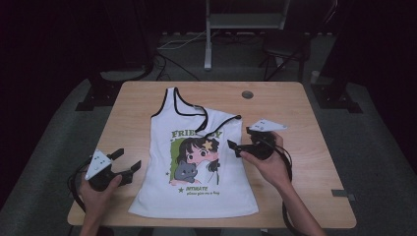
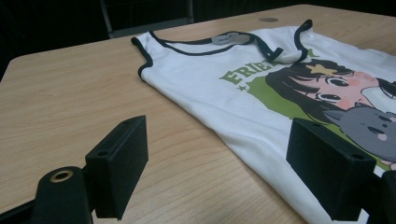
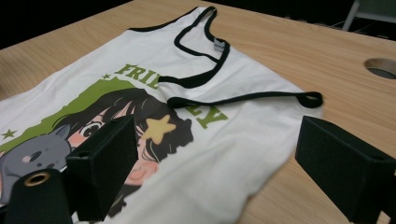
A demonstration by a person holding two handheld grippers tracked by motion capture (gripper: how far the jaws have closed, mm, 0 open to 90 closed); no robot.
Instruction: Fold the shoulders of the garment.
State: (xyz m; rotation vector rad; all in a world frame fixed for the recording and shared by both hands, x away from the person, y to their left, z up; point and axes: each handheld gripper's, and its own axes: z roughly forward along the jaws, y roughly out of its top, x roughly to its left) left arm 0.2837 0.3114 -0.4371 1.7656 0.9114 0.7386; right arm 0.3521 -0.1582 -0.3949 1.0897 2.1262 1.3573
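While I am holding a gripper in each hand, the white tank top [image 1: 194, 162] is lying flat in the middle of the high view, on the wooden table [image 1: 295, 113], its hem reaching toward the bottom edge of the frame. My left gripper [image 1: 125, 164] is sitting at the lower left of that view, jaws spread wide and gripping nothing, just beside the shirt's side edge. My right gripper [image 1: 235, 147] is sitting right of centre, jaws likewise parted and empty, its tips pointing at the shirt's other side edge and hanging over it.

Bare tabletop is showing on both sides of the cloth, and a wide strip is lying open at the right of the frame, up to the round hole [image 1: 247, 94] near the far edge. One shoulder strap [image 1: 219, 118] is folded across the neckline, toward the centre of the frame.

Looking along my left gripper's jaws, I am seeing the shirt's side edge [image 2: 224, 135] running diagonally through the gap between them, with wood to its left and the printed cartoon girl [image 2: 327, 88] at the right of the frame. Looking along my right gripper's jaws, I am seeing the folded strap's loop [image 3: 310, 99] at the centre right, close up, and the green lettering [image 3: 140, 74] partly covered by it, which the high view is showing only small.
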